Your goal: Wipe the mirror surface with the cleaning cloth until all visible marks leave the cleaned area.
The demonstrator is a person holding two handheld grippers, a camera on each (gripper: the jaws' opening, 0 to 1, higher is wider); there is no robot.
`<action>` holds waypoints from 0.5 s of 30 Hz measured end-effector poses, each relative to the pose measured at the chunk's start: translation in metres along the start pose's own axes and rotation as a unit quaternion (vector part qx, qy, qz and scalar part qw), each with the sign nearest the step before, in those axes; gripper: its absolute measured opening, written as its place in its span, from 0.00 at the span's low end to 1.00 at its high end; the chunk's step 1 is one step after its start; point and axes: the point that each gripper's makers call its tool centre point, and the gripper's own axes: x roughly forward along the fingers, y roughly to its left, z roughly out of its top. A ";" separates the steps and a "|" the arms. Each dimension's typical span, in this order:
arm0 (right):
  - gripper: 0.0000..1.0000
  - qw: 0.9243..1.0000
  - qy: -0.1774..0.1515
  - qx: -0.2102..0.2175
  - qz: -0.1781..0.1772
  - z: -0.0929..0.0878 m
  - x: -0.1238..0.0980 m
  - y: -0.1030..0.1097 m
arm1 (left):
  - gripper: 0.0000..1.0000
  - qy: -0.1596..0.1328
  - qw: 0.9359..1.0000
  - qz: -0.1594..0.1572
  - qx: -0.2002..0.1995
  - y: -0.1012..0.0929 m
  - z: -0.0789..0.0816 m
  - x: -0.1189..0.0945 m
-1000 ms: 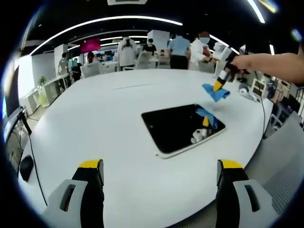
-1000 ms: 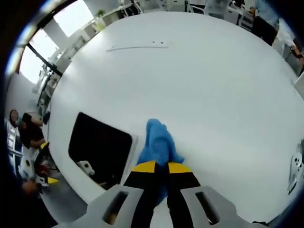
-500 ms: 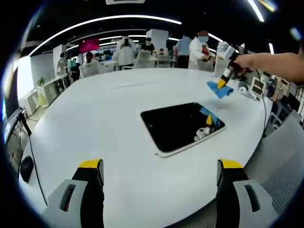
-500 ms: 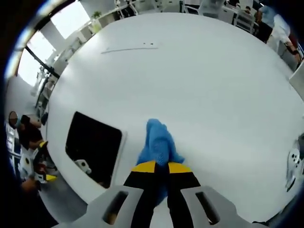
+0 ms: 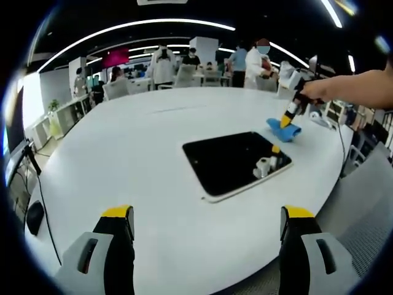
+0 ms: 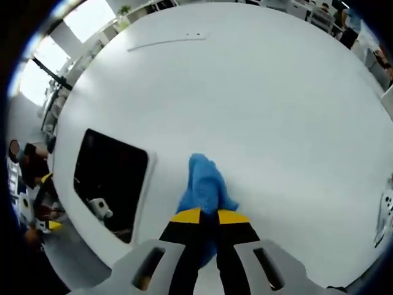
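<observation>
The mirror point(image 5: 233, 163) is a dark rectangle with a pale rim, flat on the white table point(image 5: 141, 147); in the right gripper view the mirror point(image 6: 110, 181) lies left of the jaws. The blue cleaning cloth point(image 6: 206, 187) hangs from my right gripper point(image 6: 209, 216), which is shut on it. In the left gripper view the right gripper point(image 5: 287, 117) holds the cloth point(image 5: 284, 129) down on the table just beyond the mirror's far right corner. My left gripper point(image 5: 206, 215) is open near the table's front edge, nothing between its jaws.
Several people stand among desks and chairs beyond the table's far side point(image 5: 202, 64). A black cable point(image 5: 40, 203) runs along the left edge. A small white device point(image 6: 385, 215) lies at the right of the table. A chair point(image 5: 362, 196) stands at right.
The right gripper has come down with the cloth onto the table beside the mirror's far corner; earlier it hung higher. The left gripper has stayed still.
</observation>
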 end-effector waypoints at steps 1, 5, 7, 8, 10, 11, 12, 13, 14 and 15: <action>0.03 1.000 -0.001 -0.007 -0.003 -0.001 0.002 -0.001 | 1.00 0.000 1.000 0.000 0.000 0.000 0.000 0.000; 0.05 1.000 -0.007 -0.015 -0.009 -0.003 0.005 -0.001 | 1.00 -0.001 1.000 0.001 -0.001 0.000 0.000 0.000; 0.06 0.999 -0.013 -0.030 -0.017 -0.001 0.008 -0.005 | 1.00 -0.001 1.000 0.001 0.000 0.001 0.000 0.000; 0.06 0.999 -0.013 -0.032 -0.018 -0.001 0.009 -0.005 | 1.00 -0.001 1.000 0.001 -0.001 0.001 0.000 0.000; 0.07 0.999 -0.015 -0.027 -0.015 0.000 0.010 -0.005 | 1.00 -0.001 1.000 0.001 -0.001 0.001 0.000 0.000; 0.07 0.999 -0.016 -0.025 -0.015 0.000 0.010 -0.006 | 1.00 -0.001 1.000 0.001 0.000 0.001 0.000 0.000; 0.07 0.999 -0.017 -0.023 -0.014 0.000 0.010 -0.006 | 1.00 0.000 1.000 0.001 0.000 0.001 0.000 0.000; 0.07 0.999 -0.017 -0.023 -0.014 0.000 0.010 -0.006 | 1.00 0.000 1.000 0.001 0.001 0.001 0.000 0.000; 0.07 0.999 -0.017 -0.023 -0.014 0.000 0.010 -0.005 | 1.00 0.000 1.000 0.001 0.001 0.000 0.000 0.001; 0.07 0.999 -0.015 -0.027 -0.016 -0.001 0.010 -0.004 | 1.00 0.000 1.000 0.001 0.001 0.000 0.000 0.001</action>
